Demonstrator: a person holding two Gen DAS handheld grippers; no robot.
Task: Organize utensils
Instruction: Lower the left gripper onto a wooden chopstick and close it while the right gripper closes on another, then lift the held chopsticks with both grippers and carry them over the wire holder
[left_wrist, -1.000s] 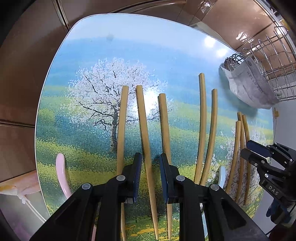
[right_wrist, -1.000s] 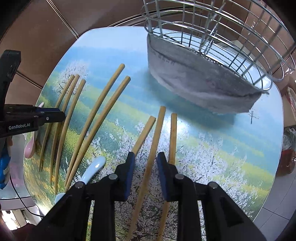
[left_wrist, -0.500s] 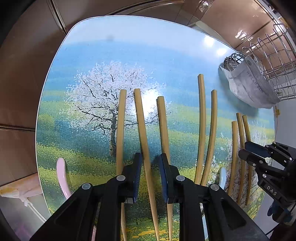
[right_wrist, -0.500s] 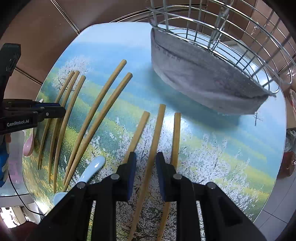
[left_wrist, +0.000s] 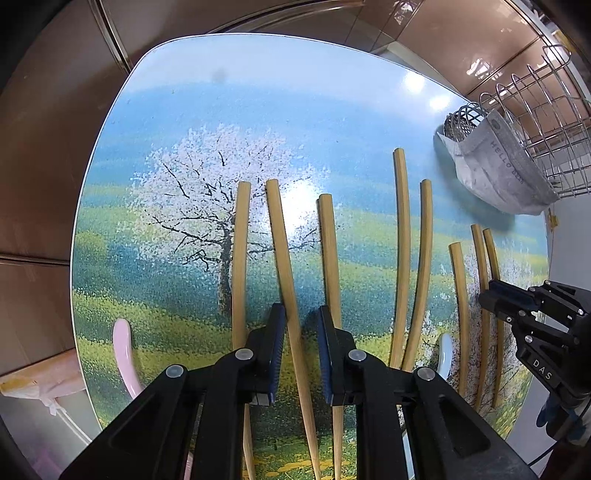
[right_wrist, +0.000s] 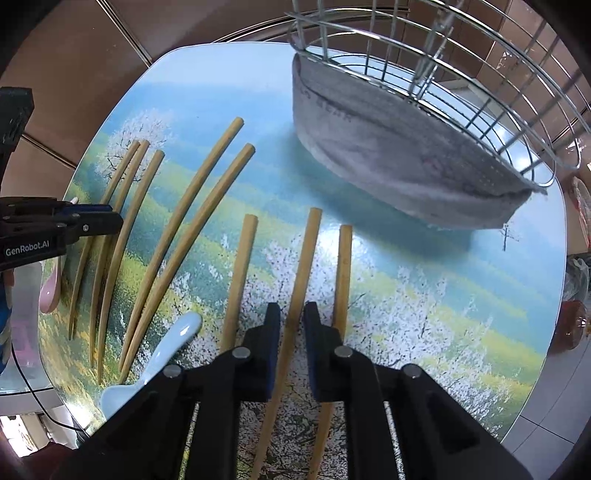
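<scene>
Chopsticks everywhere on this bench (left_wrist: 229, 122) with the printed tree scene, and both tongs are straddling one each. In the left wrist view the left tongs (left_wrist: 301, 350) point straight down with the middle chopstick (left_wrist: 284, 258) of a group of three running up between the blue pads from the bottom toward the centre of the frame; the jaws are narrowing in on it, but I can see a sliver of gap on the right side, so I wouldn't call it gripped yet. In the right wrist view the right tongs (right_wrist: 290, 343) have closed right down on their own chopstick (right_wrist: 304, 266), again the middle one of three, pads looking snug against the wood. Both sticks lie with their long axis running along the tongs' line of view, so the jaws close across the thin width, which is what you want. Wire rack (right_wrist: 461, 74) with the grey cloth (right_wrist: 388, 147) draped on it sits upper right in the right view, clearly nearer that hand, so I'd guess the right one delivers first. Blue spoon (right_wrist: 162, 354) and pink spoon (left_wrist: 123, 347) lie untouched at the lower left of their views.
</scene>
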